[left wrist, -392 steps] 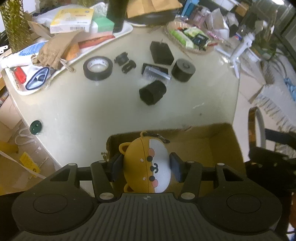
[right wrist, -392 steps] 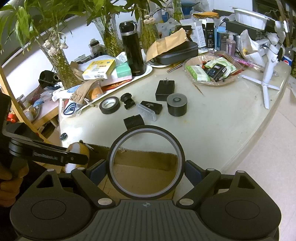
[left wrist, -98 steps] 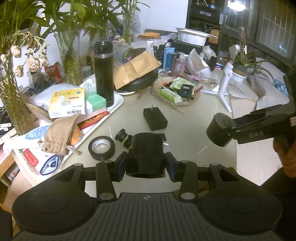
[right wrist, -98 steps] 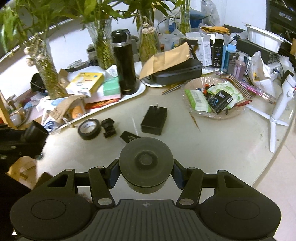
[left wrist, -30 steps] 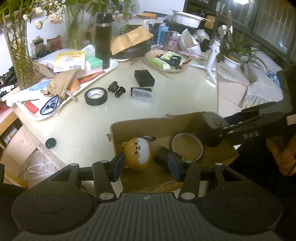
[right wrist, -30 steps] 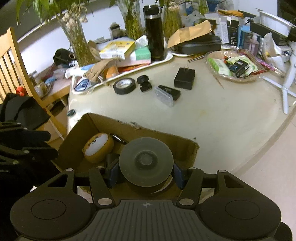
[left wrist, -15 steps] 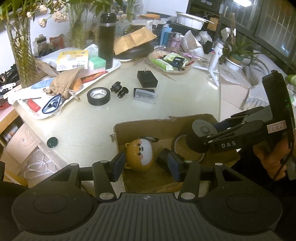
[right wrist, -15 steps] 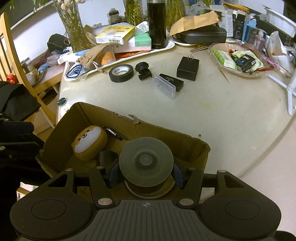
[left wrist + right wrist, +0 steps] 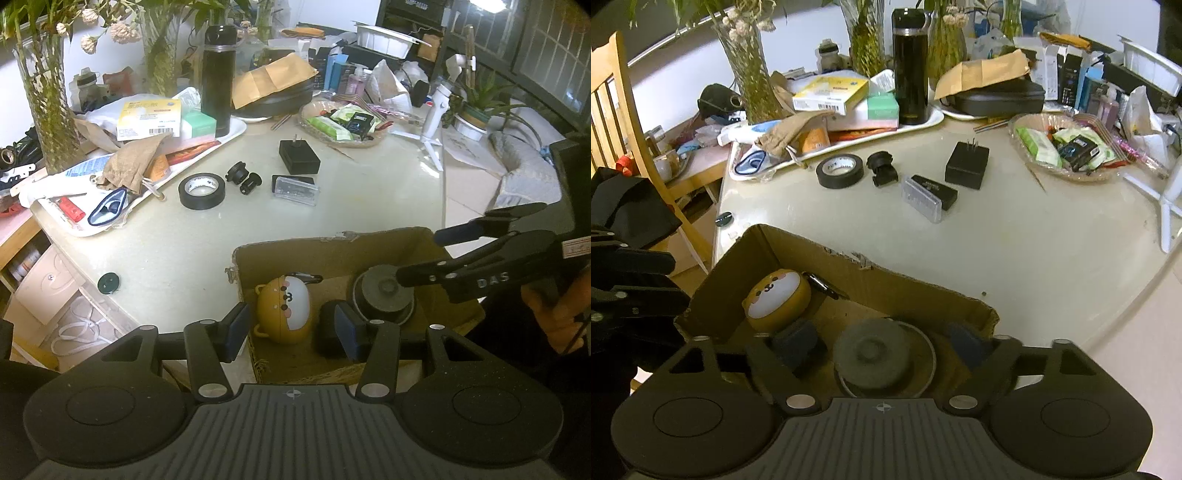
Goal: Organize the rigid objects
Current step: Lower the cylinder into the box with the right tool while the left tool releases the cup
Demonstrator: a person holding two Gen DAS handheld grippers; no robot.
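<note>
Left wrist view: the left gripper (image 9: pixel 290 328) gapes wide, empty, above the cardboard box (image 9: pixel 332 243); inside it sit the dog-faced case (image 9: pixel 284 308) and dark disc (image 9: pixel 384 295).

Right wrist view: the right gripper (image 9: pixel 882 345) is spread wide around the disc (image 9: pixel 871 356), which rests in the box (image 9: pixel 886 280).

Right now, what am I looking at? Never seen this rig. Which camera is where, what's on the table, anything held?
No robot: a person holds two handheld grippers, each with a fisheye camera looking along its fingers. Both hover over the cardboard box at the table edge.

Left gripper: open, empty. Right gripper: open around the grey puck, which sits in a ring in the box.

Also boxed: the dog-face case and a black cylinder.

On the table: tape roll, charger, clear-lidded case, two small black parts.
</note>
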